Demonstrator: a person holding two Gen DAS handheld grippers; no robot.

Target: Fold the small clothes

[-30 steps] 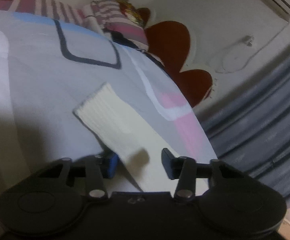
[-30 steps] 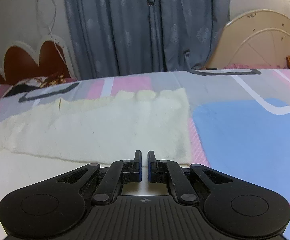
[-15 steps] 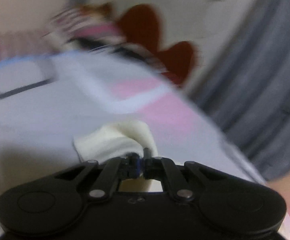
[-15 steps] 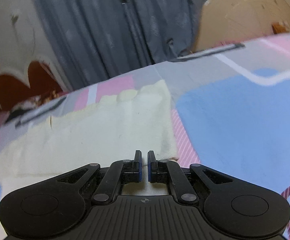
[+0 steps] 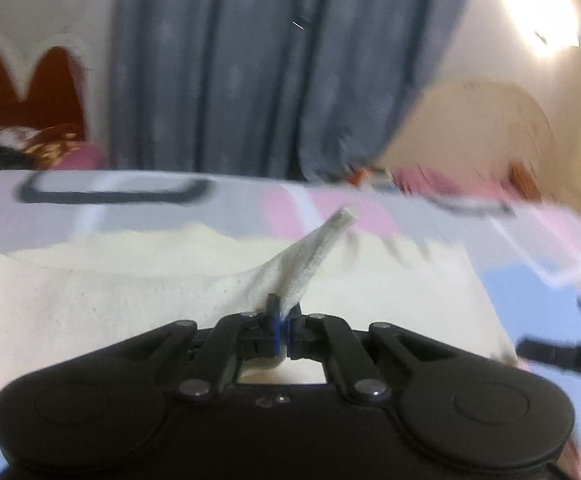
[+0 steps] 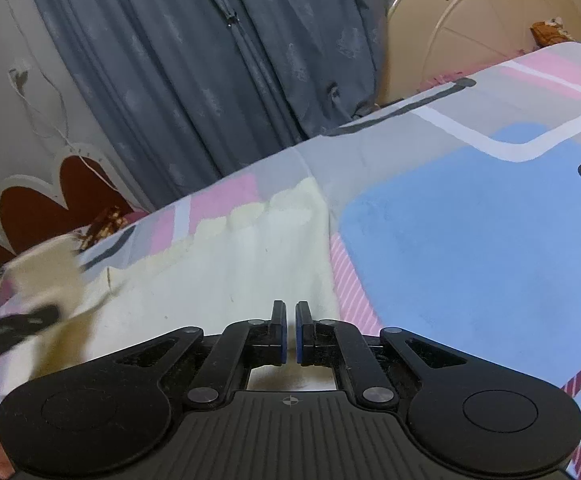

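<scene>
A cream knit garment [image 5: 130,280] lies flat on the patterned bedsheet [image 6: 470,220]; it also shows in the right wrist view [image 6: 250,264]. My left gripper [image 5: 281,322] is shut on the garment's sleeve [image 5: 314,252] and holds it lifted over the body of the garment. In the right wrist view the left gripper [image 6: 10,328] appears blurred at the left with the sleeve [image 6: 50,272] hanging from it. My right gripper [image 6: 290,332] is shut with nothing between its fingers, above the garment's near edge.
Grey curtains [image 6: 210,80] hang behind the bed. A red scalloped headboard [image 6: 50,208] and pillows [image 5: 30,148] are at the left. A cream rounded footboard [image 6: 470,40] stands at the right.
My left gripper closed on the sleeve, lifted it and swung it over the garment's body. My right gripper stayed shut and tilted a little.
</scene>
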